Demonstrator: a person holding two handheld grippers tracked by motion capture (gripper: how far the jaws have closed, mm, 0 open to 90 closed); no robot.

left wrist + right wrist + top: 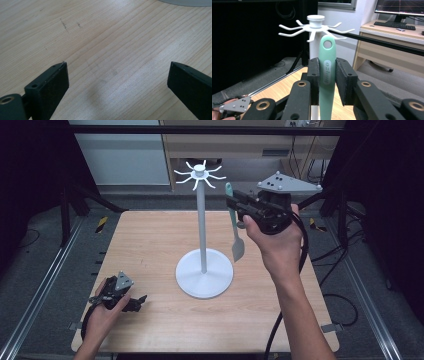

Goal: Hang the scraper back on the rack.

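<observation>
The right gripper point(326, 80) squeezes a green plastic spatula point(327, 75) near the tall white hook stand point(202, 220), mid frame. Lower left, the left gripper point(117, 82) sits wide open, holding nothing, over the light wooden table point(150, 245).

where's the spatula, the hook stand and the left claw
spatula point(327, 72), right gripper view, handle between the jaws
hook stand point(201, 227), high view, mid pole
left claw point(117, 82), left gripper view, gap between open jaws
</observation>
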